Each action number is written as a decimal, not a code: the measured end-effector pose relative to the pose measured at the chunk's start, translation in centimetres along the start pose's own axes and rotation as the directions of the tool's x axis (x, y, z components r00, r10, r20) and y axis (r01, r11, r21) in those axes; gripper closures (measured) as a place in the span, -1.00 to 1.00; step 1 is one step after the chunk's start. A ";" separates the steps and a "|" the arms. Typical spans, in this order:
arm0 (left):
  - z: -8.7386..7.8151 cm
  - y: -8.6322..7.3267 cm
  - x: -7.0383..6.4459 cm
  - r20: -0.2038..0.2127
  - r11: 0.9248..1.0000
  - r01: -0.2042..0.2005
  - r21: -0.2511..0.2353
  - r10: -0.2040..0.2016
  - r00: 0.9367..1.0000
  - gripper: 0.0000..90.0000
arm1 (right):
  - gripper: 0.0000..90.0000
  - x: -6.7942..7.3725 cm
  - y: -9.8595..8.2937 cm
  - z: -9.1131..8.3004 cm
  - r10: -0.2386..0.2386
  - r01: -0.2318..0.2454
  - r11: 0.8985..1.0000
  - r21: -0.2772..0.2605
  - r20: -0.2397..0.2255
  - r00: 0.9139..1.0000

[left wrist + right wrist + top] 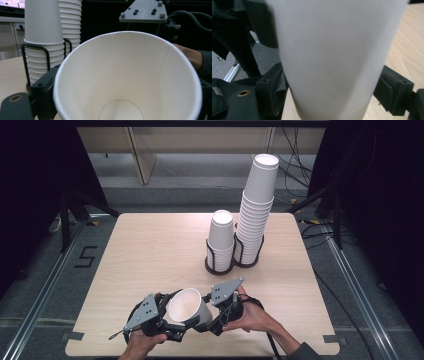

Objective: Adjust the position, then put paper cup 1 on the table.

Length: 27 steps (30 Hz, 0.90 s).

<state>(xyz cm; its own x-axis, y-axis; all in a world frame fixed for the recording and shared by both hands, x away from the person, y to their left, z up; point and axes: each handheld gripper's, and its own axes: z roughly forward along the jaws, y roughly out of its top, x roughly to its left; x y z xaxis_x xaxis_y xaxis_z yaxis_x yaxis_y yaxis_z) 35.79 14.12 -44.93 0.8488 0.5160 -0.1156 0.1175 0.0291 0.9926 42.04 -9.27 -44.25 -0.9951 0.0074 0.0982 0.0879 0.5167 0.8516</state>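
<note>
One paper cup (187,306) held between both grippers.
You clamp it with left gripper (167,322) and right gripper (212,317) (jaws closed on its walls), well short of the shorter cup stack (220,241); stacking remains.

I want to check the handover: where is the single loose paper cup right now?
In the high view the paper cup is at the table's near edge, held between the left tongs and right tongs, mouth facing the camera, well short of the two cup stacks.

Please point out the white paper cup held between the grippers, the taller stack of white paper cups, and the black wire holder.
White paper cup (186,306), high view, inner wall.
Taller stack of white paper cups (256,212), high view, stacked rims.
Black wire holder (210,254), high view, left upright.
</note>
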 end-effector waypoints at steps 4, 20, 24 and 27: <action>-0.4 0.3 0.4 -0.060 1.000 -0.007 0.000 0.007 0.998 -0.77 | -0.66 -0.4 -0.6 -0.6 0.037 -0.039 0.999 0.038 0.064 0.997; -1.0 0.1 3.4 -0.365 0.990 -0.026 0.137 0.074 0.928 -0.78 | -0.63 -0.8 -3.6 -4.6 0.127 -0.162 0.982 0.092 0.307 0.943; -1.0 0.1 4.0 -0.390 0.989 -0.012 0.145 0.068 0.918 -0.78 | -0.64 -0.7 -3.8 -4.9 0.139 -0.174 0.981 0.084 0.322 0.937; -1.0 0.0 4.7 -0.409 0.989 -0.006 0.145 0.066 0.910 -0.79 | -0.63 -0.6 -4.2 -5.4 0.148 -0.191 0.978 0.089 0.350 0.925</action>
<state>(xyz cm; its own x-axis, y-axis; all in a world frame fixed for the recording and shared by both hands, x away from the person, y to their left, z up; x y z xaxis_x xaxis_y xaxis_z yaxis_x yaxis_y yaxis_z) 39.26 17.36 -45.44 0.5695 0.8216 -0.0252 0.1856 -0.0986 0.9777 42.55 -16.08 -45.08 -0.9229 0.3832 0.0371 0.2715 0.5797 0.7682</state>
